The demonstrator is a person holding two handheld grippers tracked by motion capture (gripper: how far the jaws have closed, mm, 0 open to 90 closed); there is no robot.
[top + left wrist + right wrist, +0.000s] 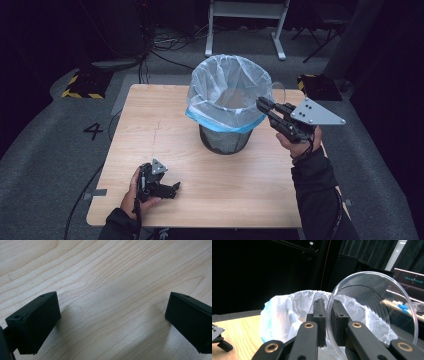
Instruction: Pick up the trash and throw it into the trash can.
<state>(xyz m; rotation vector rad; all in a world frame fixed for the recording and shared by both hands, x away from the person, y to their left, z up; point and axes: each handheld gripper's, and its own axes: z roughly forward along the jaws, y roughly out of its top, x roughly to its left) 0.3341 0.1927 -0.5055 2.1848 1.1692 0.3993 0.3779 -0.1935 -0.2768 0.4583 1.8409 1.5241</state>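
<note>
At the near edge of the wooden surface, around 7 o'clock, the left gripper rests low in the person's left hand, its jaws spread wide with nothing between them; seen from the left gripper view, bare wood grain lies in the gap. Farther in, toward 3 o'clock, the right gripper is raised in the right hand, its jaws pinched on the rim of a clear plastic cup. The cup is tilted on its side, just beside the bin's rim. At the centre of the surface stands a black mesh waste bin lined with a white and blue bag.
</note>
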